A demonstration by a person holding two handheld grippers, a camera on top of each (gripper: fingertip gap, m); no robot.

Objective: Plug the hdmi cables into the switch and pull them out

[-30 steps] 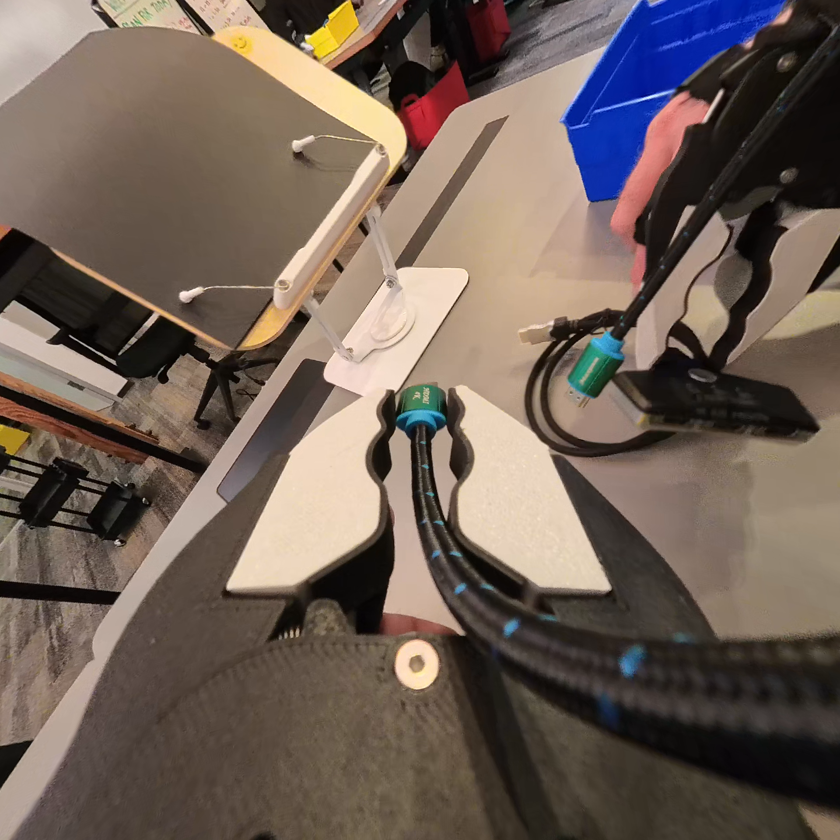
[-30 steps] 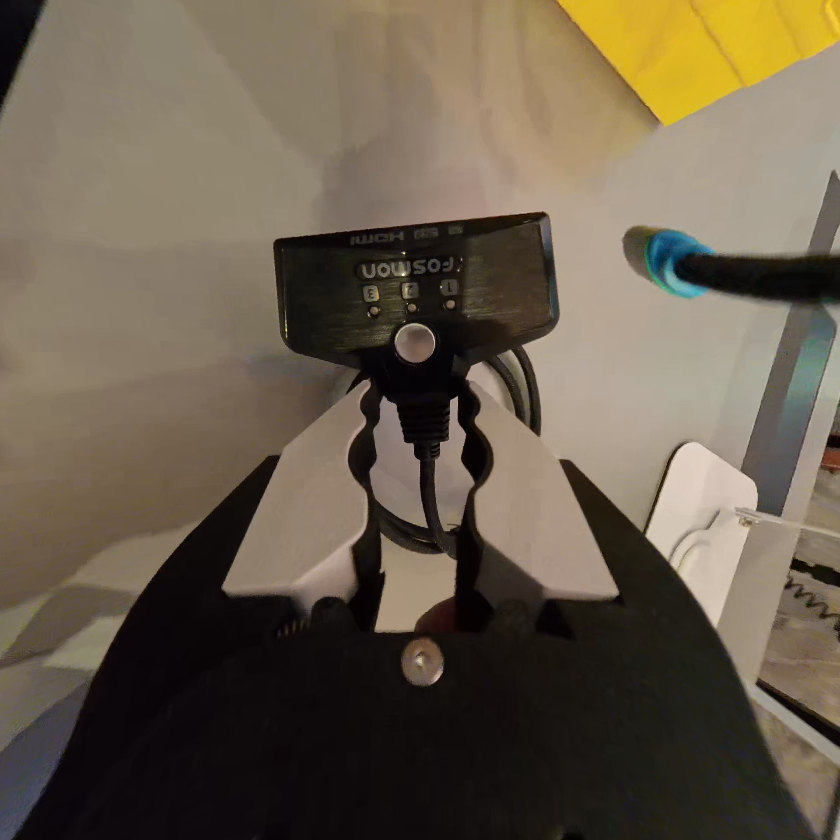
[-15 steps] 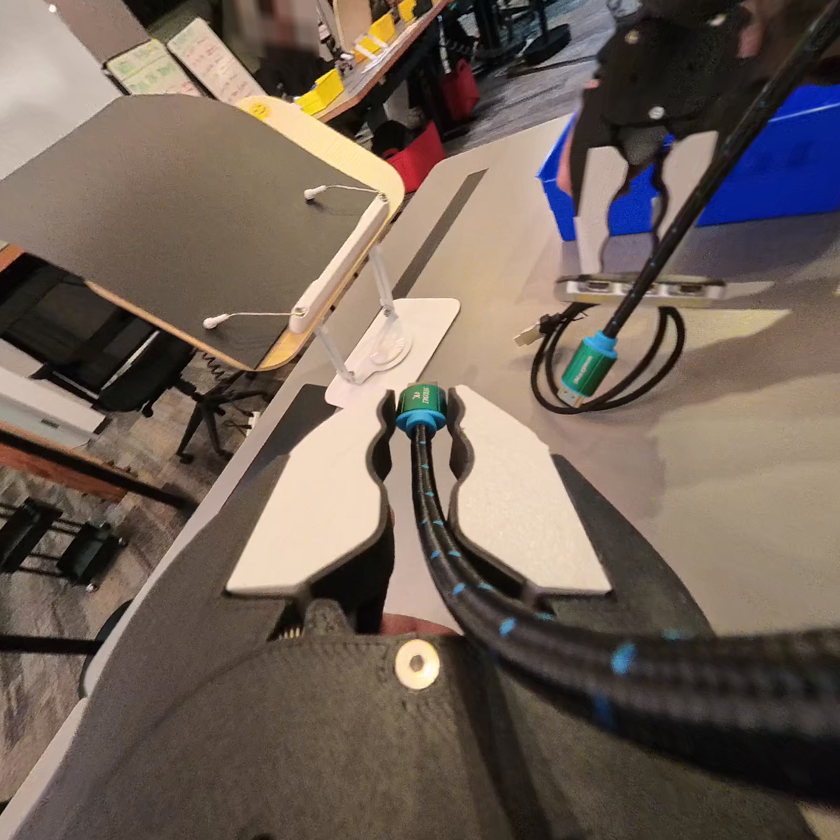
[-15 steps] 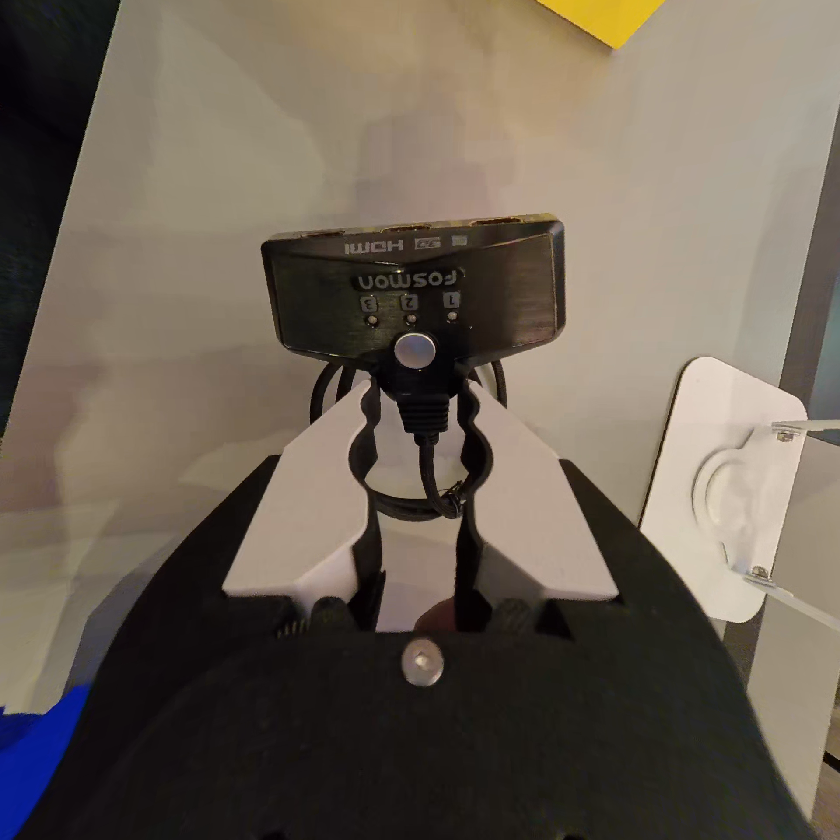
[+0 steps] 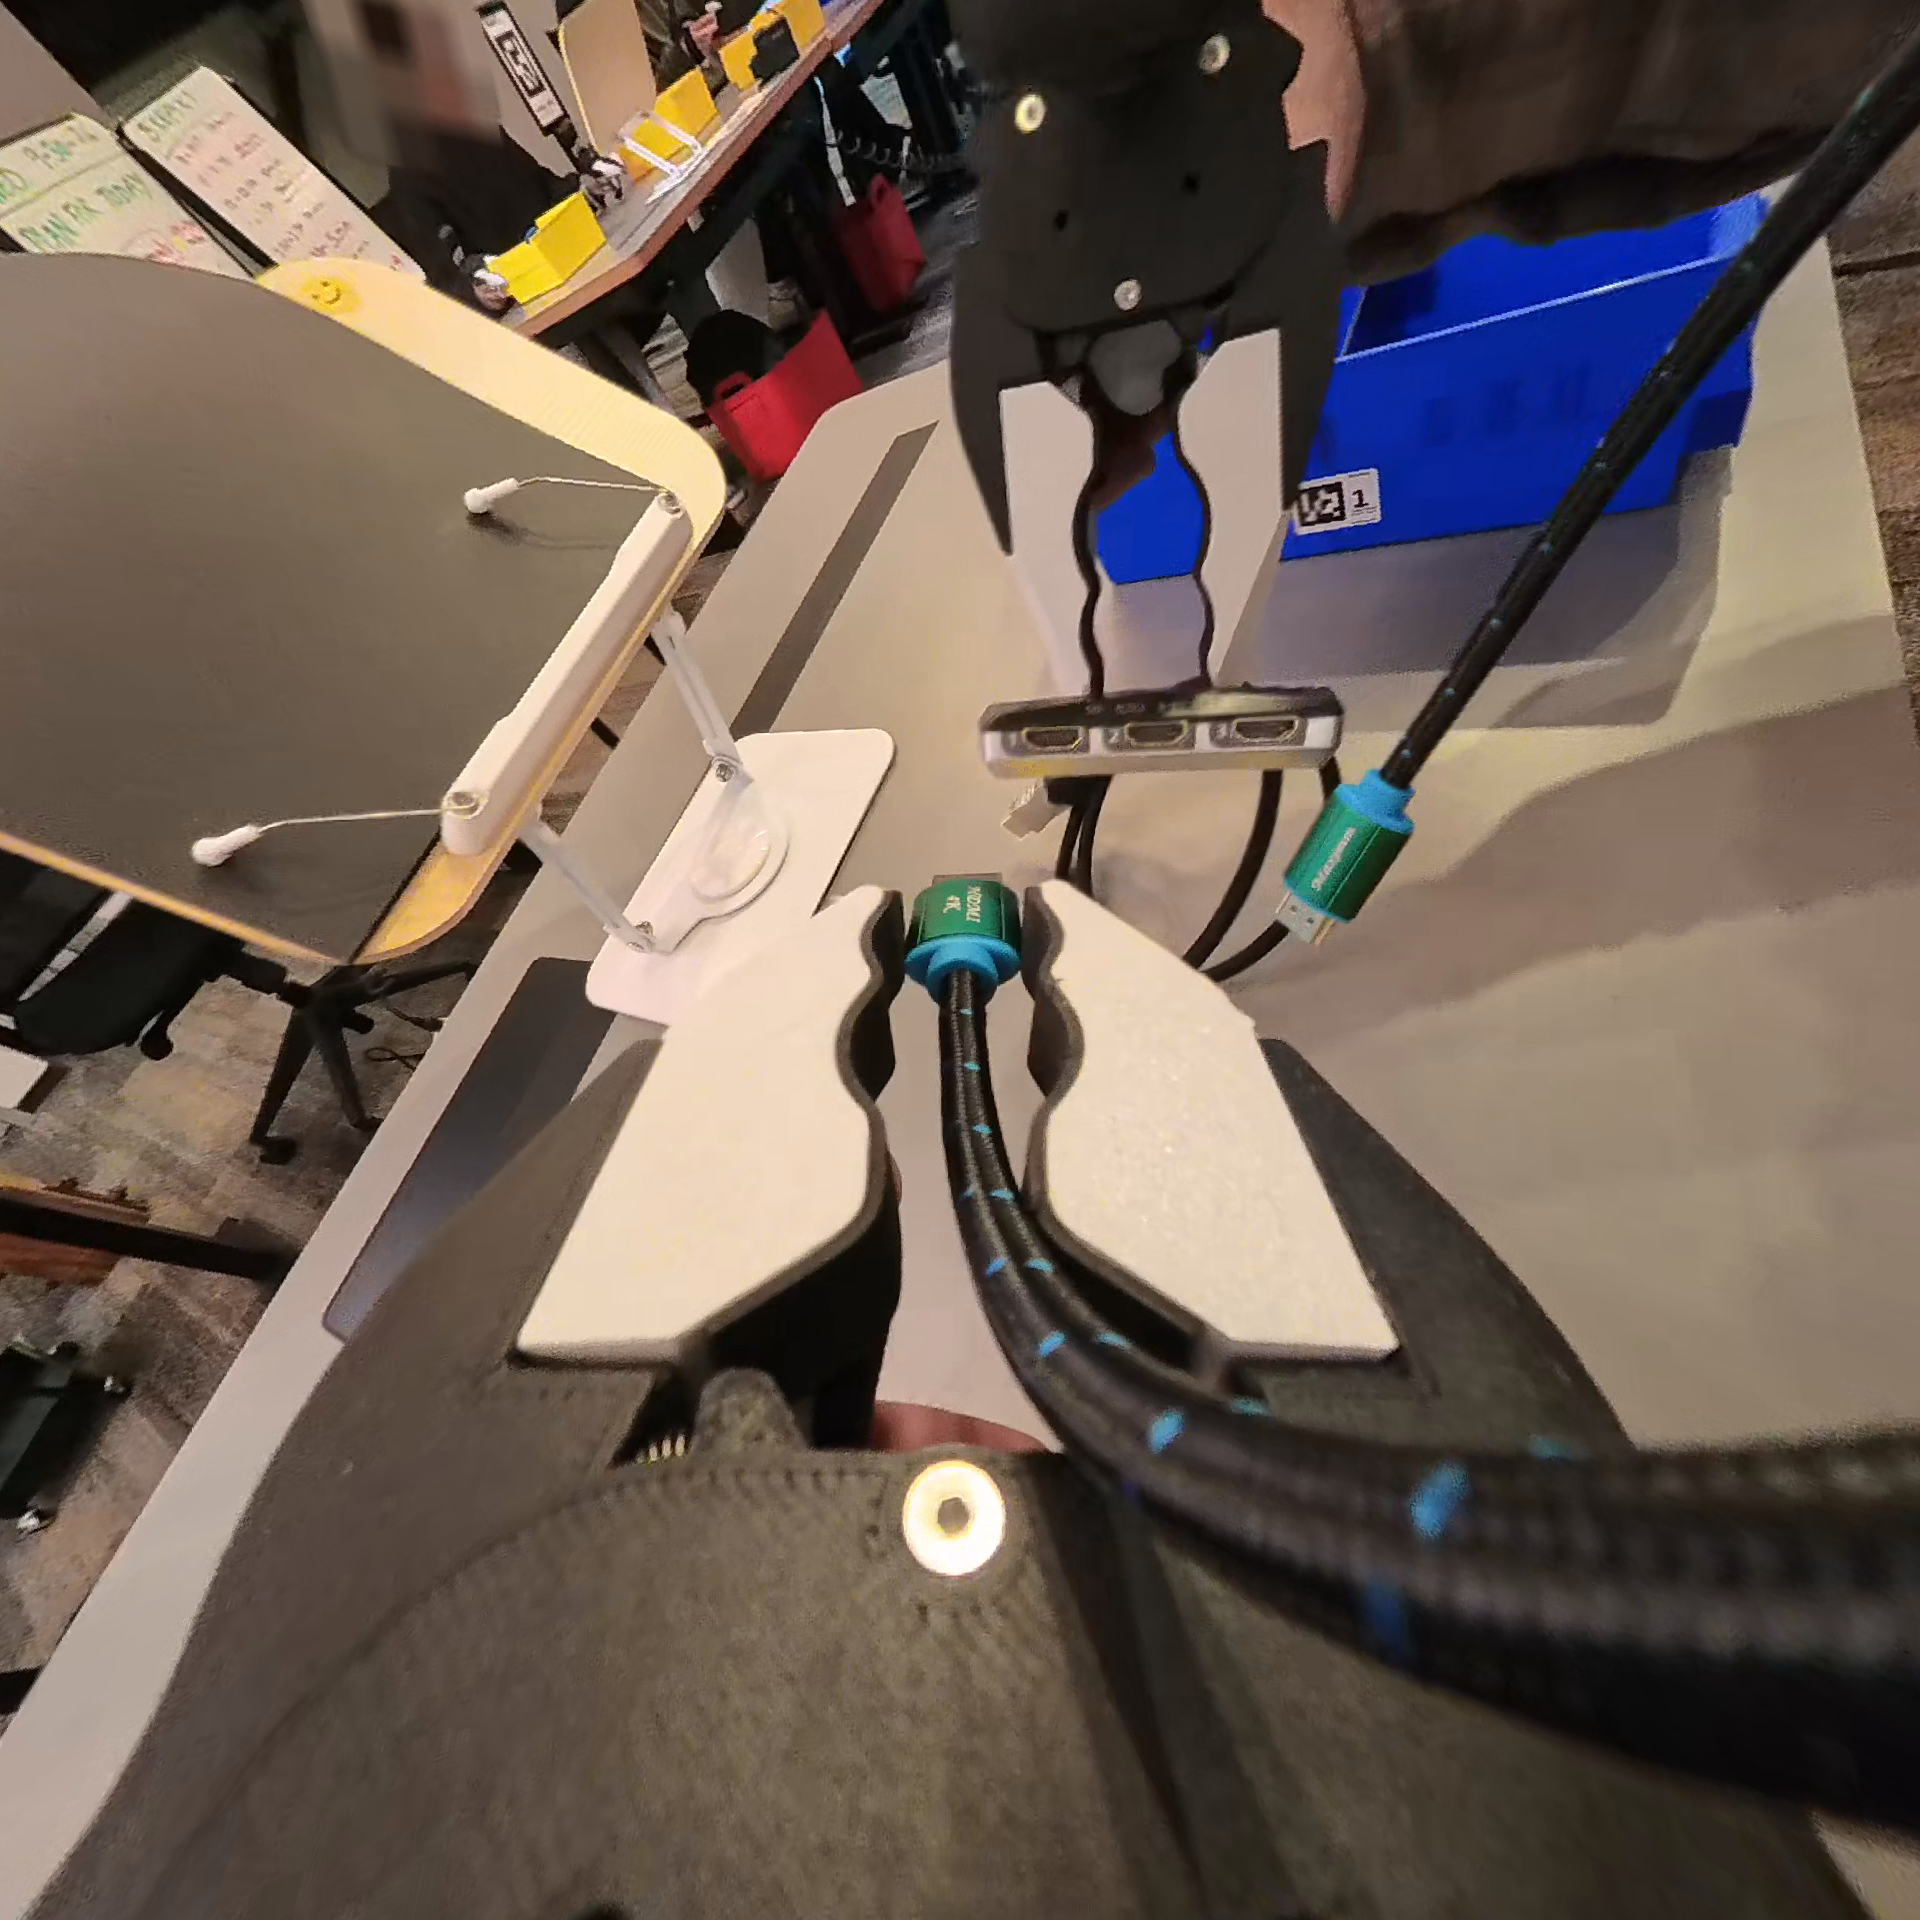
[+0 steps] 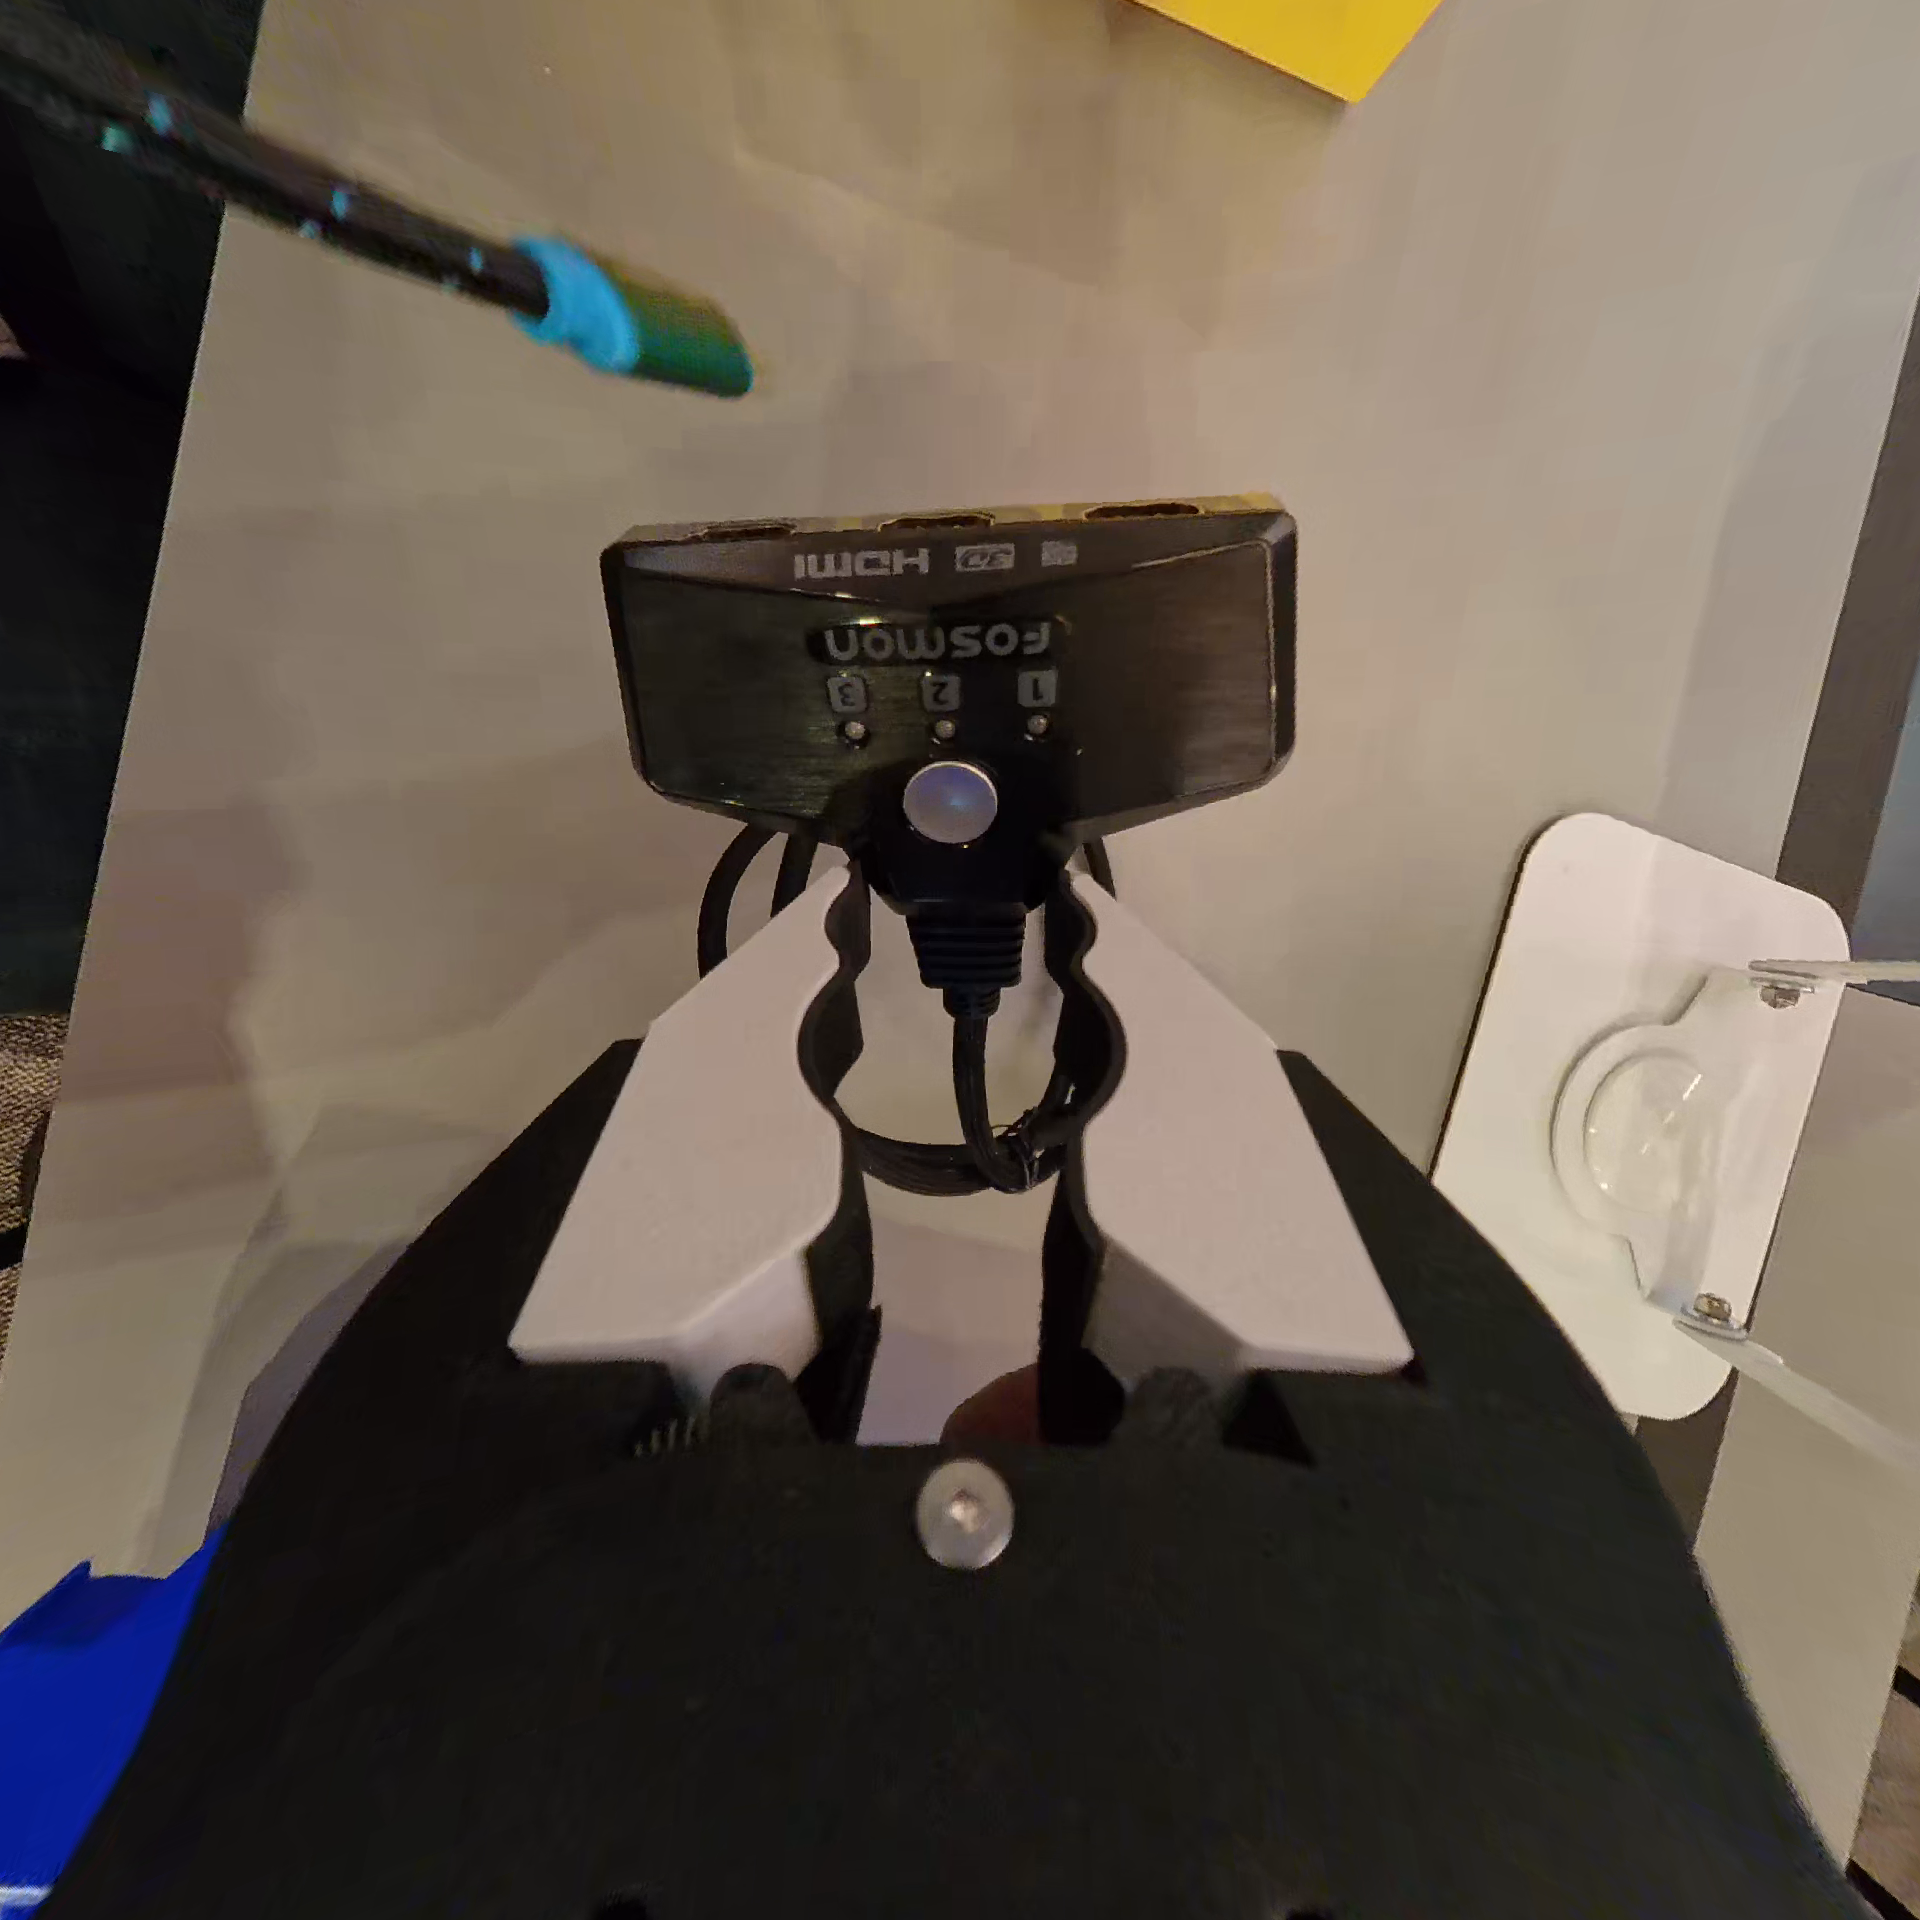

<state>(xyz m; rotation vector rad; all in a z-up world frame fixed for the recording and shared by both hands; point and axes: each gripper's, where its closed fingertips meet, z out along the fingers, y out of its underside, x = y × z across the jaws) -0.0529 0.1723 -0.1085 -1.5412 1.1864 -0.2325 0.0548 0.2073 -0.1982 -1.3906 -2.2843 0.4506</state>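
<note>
Left wrist view: left gripper (image 5: 961, 914) pinches the hard green metal plug (image 5: 964, 914) of a stiff braided cable, near the switch's ports.

Right wrist view: right gripper (image 6: 956, 894) clamps the small, light-looking black switch box (image 6: 951, 665) by its tail, above the table.

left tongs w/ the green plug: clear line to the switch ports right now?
Probably yes. The left tongs hold the green plug pointing at the switch; its three ports look empty, with nothing between.
</note>
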